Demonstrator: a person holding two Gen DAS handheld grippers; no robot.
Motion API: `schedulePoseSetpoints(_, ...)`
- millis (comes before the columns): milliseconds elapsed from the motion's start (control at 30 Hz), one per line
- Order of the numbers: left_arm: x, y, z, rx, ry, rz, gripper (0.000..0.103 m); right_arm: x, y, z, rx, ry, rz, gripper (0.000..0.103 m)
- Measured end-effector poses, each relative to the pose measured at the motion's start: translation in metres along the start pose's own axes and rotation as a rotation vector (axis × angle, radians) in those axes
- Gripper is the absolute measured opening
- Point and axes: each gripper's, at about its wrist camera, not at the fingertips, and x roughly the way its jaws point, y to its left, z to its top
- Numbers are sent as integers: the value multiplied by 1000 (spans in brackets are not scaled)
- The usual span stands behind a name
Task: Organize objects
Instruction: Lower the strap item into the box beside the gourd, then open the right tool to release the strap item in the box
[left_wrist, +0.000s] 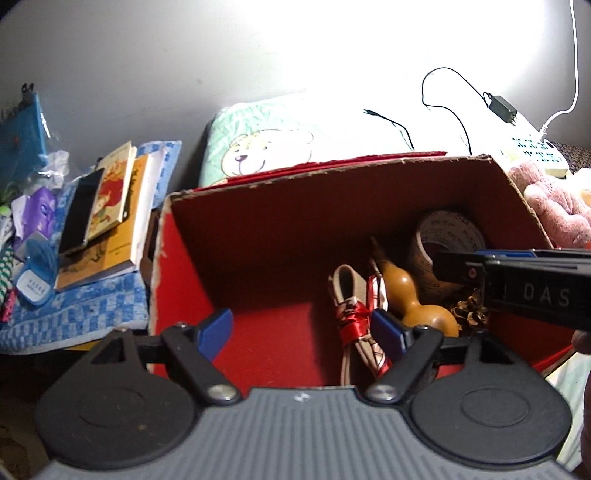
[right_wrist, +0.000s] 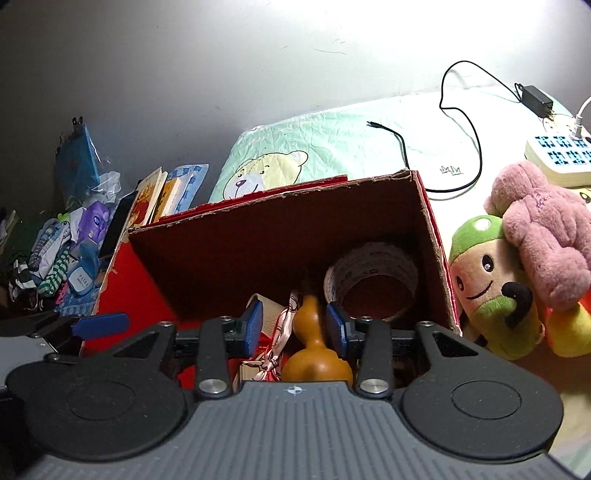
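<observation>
An open red cardboard box (left_wrist: 258, 236) (right_wrist: 258, 251) holds a tan gourd (left_wrist: 413, 299) (right_wrist: 314, 350), a roll of printed tape (left_wrist: 447, 236) (right_wrist: 373, 273), a beige strap tied with red ribbon (left_wrist: 351, 314) and a pine cone (left_wrist: 471, 312). My left gripper (left_wrist: 301, 330) hangs open over the box's bare red floor, left of the strap. My right gripper (right_wrist: 295, 328) is open above the gourd, whose neck shows between the blue pads without touching them. In the left wrist view the right gripper (left_wrist: 454, 264) reaches in side-on from the right over the tape roll.
The box sits on a bed beside a bear-print pillow (left_wrist: 266, 147). Books and a phone (left_wrist: 107, 214) lie on a blue towel to the left, with small clutter. Plush toys (right_wrist: 517, 266), a power strip (right_wrist: 557, 155) and a charger with cable (right_wrist: 537, 99) are to the right.
</observation>
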Motion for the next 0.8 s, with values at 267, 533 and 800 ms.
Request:
schedulePoseSetpoints(267, -26, 2, -11, -14, -40, 48, 84, -21, 10, -14, -57, -81, -25, 50)
schedulePoseSetpoints(533, -51, 0, -23, -13, -74, 93, 87, -43, 19, -28, -84, -148, -27, 56)
schedulePoseSetpoints(800, -71, -1, -38, -22, -88, 125, 88, -64, 23, -44, -71, -167, 7, 56)
